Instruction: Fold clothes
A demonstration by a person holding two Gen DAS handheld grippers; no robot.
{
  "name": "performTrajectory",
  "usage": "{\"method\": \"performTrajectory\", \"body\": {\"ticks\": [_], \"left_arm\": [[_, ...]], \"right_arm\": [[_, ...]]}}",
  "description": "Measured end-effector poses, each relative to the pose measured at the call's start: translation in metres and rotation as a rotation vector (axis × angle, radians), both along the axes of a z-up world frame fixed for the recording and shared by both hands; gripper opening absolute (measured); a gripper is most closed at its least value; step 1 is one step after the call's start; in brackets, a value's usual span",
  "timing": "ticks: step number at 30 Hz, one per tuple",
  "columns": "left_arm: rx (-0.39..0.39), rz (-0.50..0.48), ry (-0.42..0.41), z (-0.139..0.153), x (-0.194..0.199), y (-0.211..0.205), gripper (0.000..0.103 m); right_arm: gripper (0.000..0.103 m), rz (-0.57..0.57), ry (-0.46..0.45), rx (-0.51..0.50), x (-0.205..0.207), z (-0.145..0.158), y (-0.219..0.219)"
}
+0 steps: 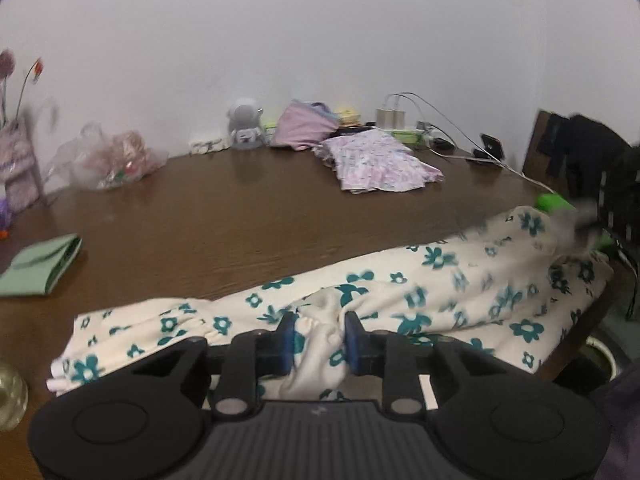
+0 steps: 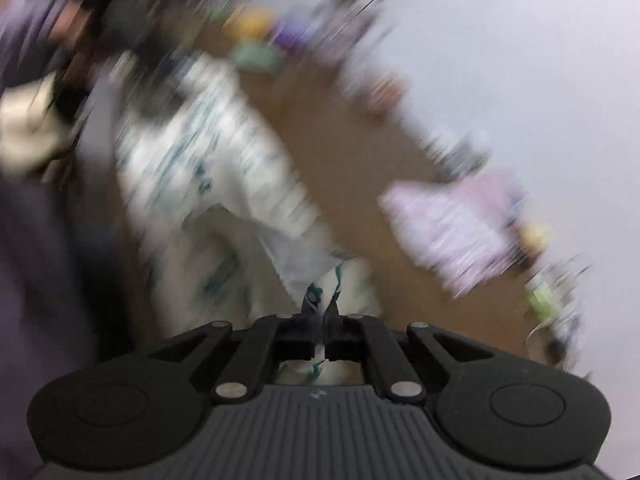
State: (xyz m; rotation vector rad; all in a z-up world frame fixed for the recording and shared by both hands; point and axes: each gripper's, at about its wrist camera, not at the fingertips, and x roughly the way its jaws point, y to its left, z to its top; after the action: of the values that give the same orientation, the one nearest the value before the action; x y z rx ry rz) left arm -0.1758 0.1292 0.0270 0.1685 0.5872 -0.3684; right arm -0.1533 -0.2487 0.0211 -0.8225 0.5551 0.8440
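Brown wood-grain bench (image 1: 224, 208), glossy. Cream floral garment (image 1: 420, 304), soft knit with teal flowers, lies stretched along the bench's near edge. Left tool (image 1: 319, 334): blue pads clamped on a bunched, gathered fold at the garment's near edge, narrow gap full of cloth. Right tool (image 2: 320, 312): black tips pinched nearly together on a thin edge of the same garment. Left view only: sharp look at the pink folded pile (image 1: 376, 164) at the bench's far side and the green folded cloth (image 1: 40, 264) at its left. Right view is motion-smeared, shapes only.
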Motion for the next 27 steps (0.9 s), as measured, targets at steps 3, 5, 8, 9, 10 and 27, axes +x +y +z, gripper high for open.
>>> {"method": "performTrajectory", "body": {"ticks": [3, 5, 8, 9, 10, 27], "left_arm": [[0.05, -0.027, -0.005, 0.0, -0.008, -0.005, 0.023], [0.064, -0.036, -0.008, 0.0, -0.011, -0.003, 0.028], [0.117, -0.075, -0.031, -0.002, -0.011, -0.005, 0.045], [0.141, -0.085, -0.033, -0.003, -0.009, -0.006, 0.056], [0.151, -0.1, -0.021, -0.004, -0.005, -0.006, 0.061], [0.352, -0.095, -0.099, -0.029, -0.024, -0.017, 0.022]], "right_arm": [[0.006, 0.04, 0.076, -0.032, -0.01, -0.01, 0.0], [0.04, 0.053, 0.088, 0.037, -0.009, 0.007, -0.005], [0.065, 0.08, 0.064, 0.192, 0.005, 0.037, -0.006], [0.065, 0.099, 0.079, 0.228, 0.013, 0.042, 0.003], [0.065, 0.126, 0.098, 0.238, 0.018, 0.042, 0.016], [0.005, 0.181, -0.361, -0.121, -0.016, -0.02, 0.084]]}}
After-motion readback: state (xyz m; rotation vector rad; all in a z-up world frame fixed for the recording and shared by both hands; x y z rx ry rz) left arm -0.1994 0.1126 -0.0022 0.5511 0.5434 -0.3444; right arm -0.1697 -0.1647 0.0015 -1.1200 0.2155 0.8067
